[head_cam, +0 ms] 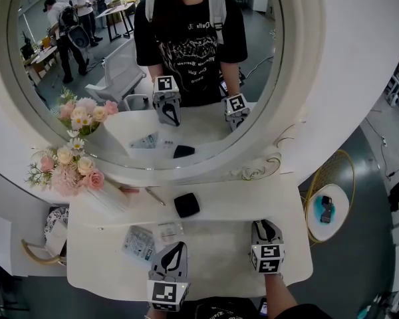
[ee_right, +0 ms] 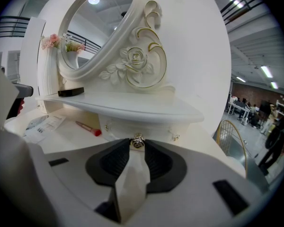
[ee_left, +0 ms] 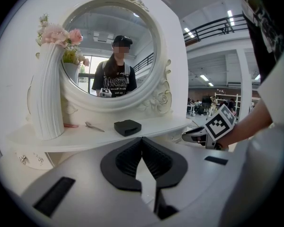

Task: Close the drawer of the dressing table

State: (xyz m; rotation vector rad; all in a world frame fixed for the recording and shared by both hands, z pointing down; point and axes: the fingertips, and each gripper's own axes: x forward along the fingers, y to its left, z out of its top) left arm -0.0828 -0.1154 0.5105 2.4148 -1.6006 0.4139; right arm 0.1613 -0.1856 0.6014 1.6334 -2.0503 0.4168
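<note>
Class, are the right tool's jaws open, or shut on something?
Shut on the drawer knob: the right tool pinches that small metal knob between its tips.

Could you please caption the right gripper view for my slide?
The right gripper closed on the small metal knob beneath the dressing table's shelf.

The room is bright, with soft, even light. Long lamps (ee_right: 266, 71) glow on the ceiling, and one round light shines in the mirror (ee_right: 97, 30). Shadows are pale. All three pictures bend into a round shape with dark corners. The white surface (head_cam: 219, 244) looks washed out. Things close to the camera look blurry
</note>
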